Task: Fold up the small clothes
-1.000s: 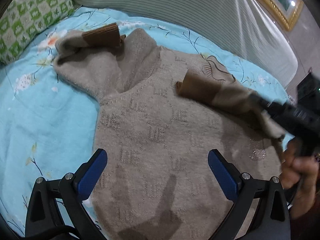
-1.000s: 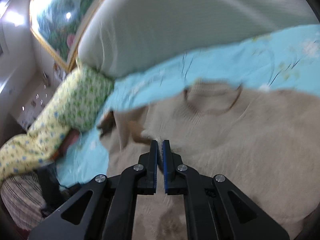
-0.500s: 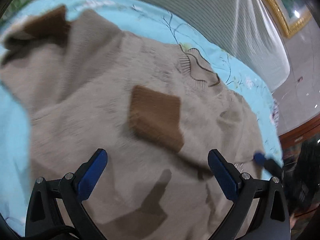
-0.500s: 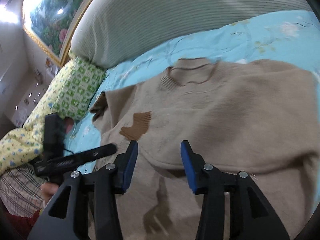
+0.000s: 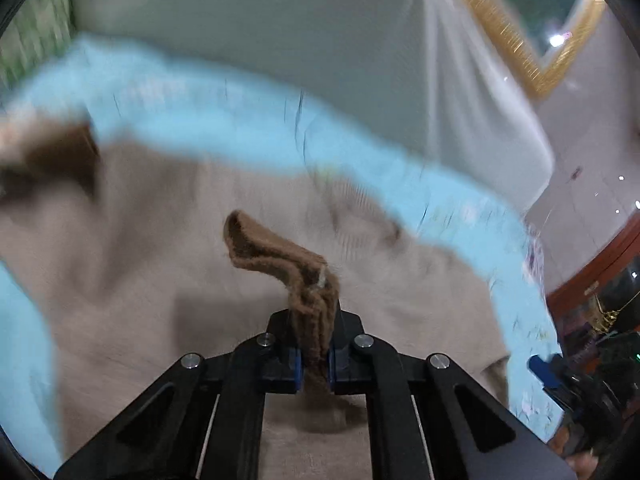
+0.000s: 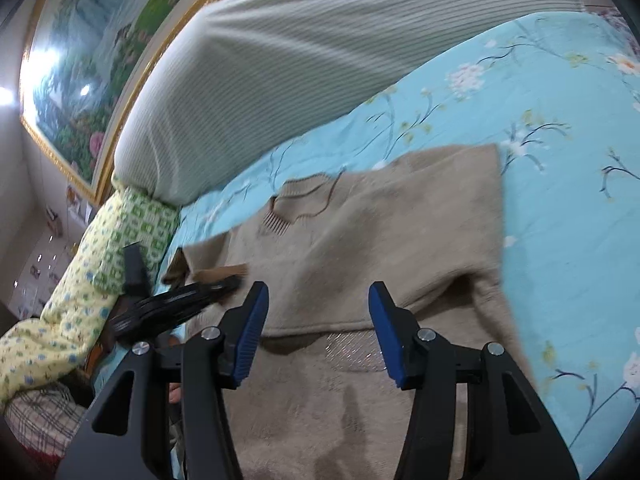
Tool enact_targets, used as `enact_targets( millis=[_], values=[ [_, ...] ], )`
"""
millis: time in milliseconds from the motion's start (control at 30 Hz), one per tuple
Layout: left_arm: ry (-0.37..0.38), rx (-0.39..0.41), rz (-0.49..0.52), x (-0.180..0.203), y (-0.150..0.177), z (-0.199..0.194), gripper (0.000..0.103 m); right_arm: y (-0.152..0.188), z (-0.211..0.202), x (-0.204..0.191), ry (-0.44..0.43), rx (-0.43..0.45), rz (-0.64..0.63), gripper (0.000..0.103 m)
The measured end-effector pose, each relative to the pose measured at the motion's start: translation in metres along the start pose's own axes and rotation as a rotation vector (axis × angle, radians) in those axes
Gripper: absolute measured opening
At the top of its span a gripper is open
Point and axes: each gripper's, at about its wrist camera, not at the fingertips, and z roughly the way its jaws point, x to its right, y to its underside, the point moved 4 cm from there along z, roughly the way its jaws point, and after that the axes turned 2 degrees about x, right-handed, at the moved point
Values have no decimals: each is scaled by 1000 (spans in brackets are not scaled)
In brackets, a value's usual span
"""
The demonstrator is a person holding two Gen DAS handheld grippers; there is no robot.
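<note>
Our left gripper (image 5: 316, 360) was pinched shut on the brown cuff (image 5: 280, 264), which rose from between the blue pads at lower centre of the left wrist view and curled toward mid-frame. Beneath it lay the beige sweater (image 5: 160, 280), blurred, filling the lower half of that view. Our right gripper (image 6: 318, 332) hung with its jaws spread wide and nothing between them, over the sweater's lower body at bottom centre of the right wrist view. There the sweater lay flat on the blue floral bed sheet (image 6: 560, 160), collar (image 6: 304, 200) toward the upper left, the striped headboard cushion (image 6: 320, 60) beyond it. We judged the main risk to be the grip: only a narrow bunch of knit sat between the pads, so a quick pull could slip it free. Dragging the sleeve could also tug the body askew, since the right gripper pinned nothing.
</note>
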Motion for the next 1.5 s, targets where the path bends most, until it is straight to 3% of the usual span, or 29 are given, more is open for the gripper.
enact_targets(
  millis=[100,267,433,567,667,733,867,1033,1133,1200,1300,1433,1500],
  values=[
    [-71,60,27,-23,-8,-17,6,-10,-6,23,87,45,20,54],
    [-104,-74,-55,-69,17,22,6,-25,8,63,192,29,104,55],
    [-136,-90,-39,-75,33,27,7,-34,48,73,226,-76,55,66],
    [-144,-78,-58,-84,43,21,7,-29,80,77,236,-167,44,66],
    [-154,-74,-44,-83,45,14,7,-24,90,74,250,-186,13,65],
    [-145,-74,-21,-76,44,7,7,-24,91,65,246,-186,-59,7],
    [-145,-79,17,-63,42,10,8,-37,80,69,306,-135,-108,9],
    [-159,-101,-13,-73,50,18,12,-26,92,81,334,-164,-94,10],
    [-180,-96,-2,-79,49,6,19,-26,84,80,334,-152,-50,32],
    [-195,-93,7,-86,48,-5,23,-25,74,74,315,-126,-32,59],
    [-238,-75,34,-99,43,-27,30,-21,54,59,254,-74,-29,62],
    [-302,-41,31,-121,34,-55,56,-4,40,42,188,-60,-15,62],
    [-330,-15,29,-131,26,-64,58,10,39,32,154,-82,-17,62]
  ],
)
